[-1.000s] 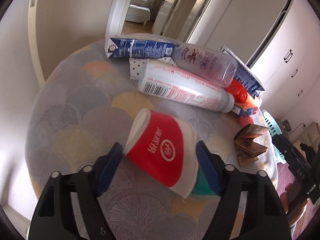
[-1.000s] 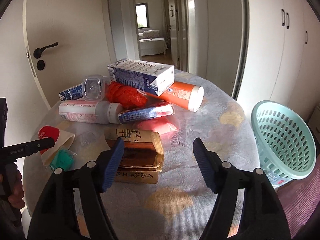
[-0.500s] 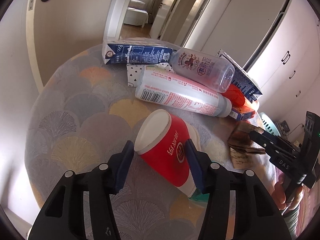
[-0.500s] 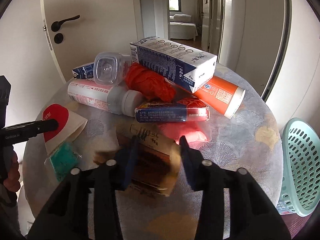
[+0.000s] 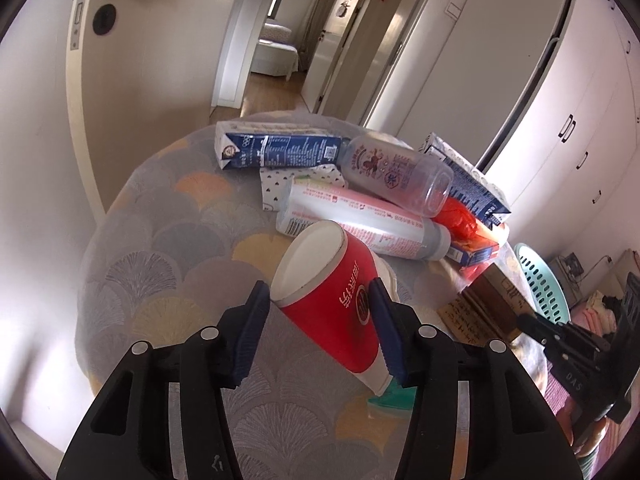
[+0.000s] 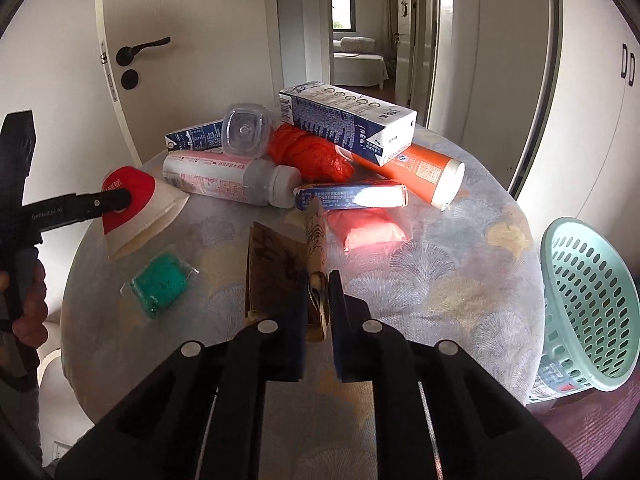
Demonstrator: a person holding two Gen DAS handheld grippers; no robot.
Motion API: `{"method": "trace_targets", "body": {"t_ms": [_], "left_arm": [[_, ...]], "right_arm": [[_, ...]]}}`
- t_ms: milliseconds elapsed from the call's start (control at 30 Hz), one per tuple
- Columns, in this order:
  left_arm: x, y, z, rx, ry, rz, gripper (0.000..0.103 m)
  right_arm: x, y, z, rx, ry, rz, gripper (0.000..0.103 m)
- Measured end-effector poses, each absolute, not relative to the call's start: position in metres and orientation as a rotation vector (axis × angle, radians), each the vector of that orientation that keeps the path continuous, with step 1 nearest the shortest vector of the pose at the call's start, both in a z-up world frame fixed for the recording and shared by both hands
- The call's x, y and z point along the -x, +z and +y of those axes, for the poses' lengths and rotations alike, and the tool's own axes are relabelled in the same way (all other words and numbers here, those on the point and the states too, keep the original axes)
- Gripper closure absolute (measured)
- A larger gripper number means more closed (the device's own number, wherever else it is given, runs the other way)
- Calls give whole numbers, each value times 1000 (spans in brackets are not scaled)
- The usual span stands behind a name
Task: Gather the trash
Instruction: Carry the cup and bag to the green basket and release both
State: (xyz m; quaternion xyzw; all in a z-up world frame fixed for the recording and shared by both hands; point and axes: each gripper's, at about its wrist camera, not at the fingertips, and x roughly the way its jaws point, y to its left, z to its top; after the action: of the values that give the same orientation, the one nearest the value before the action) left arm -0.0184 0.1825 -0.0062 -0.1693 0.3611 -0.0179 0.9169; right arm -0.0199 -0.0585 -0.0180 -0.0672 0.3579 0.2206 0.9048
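A round table with a grey fan-patterned cloth (image 6: 460,280) carries the trash pile beside a mint plastic basket (image 6: 588,300). The left gripper (image 5: 320,320) clamps a red paper cup (image 5: 332,304); the right gripper (image 6: 316,312), jaws closing, pinches a folded brown paper bag (image 6: 280,264).

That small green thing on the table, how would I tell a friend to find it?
Start at the round patterned table and its pile of cartons and bottles. Look on the near side of the pile, on the bare cloth beside the flattened red paper cup. There lies the green packet, alone and flat in clear wrapping, the only green piece on the tabletop.
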Motion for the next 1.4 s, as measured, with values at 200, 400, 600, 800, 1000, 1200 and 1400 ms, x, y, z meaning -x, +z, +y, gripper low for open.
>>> {"method": "trace_targets", "body": {"t_ms": [200,400,600,800,1000,1200,1400], "left_arm": [[21,7,169,328,-64,718,54],[18,30,141,279,-120,684,54],[0,50,85,206,-254,670,54],[-34,64,7,134,-383,661,54],[-73,74,-87,80,-522,659,54],[-117,55,-165,56,-606,720,54],[-160,6,-216,31,-609,825,54]], "right_arm": [[1,-35,-54,98,450,805,94],[14,-20,-72,64,453,734,99],[27,16,-120,20,362,626,99],[16,36,-202,-76,155,565,99],[-4,34,-284,-188,-79,578,99],[-30,0,-334,-247,-255,675,99],[-54,-47,-365,-354,-323,824,99]]}}
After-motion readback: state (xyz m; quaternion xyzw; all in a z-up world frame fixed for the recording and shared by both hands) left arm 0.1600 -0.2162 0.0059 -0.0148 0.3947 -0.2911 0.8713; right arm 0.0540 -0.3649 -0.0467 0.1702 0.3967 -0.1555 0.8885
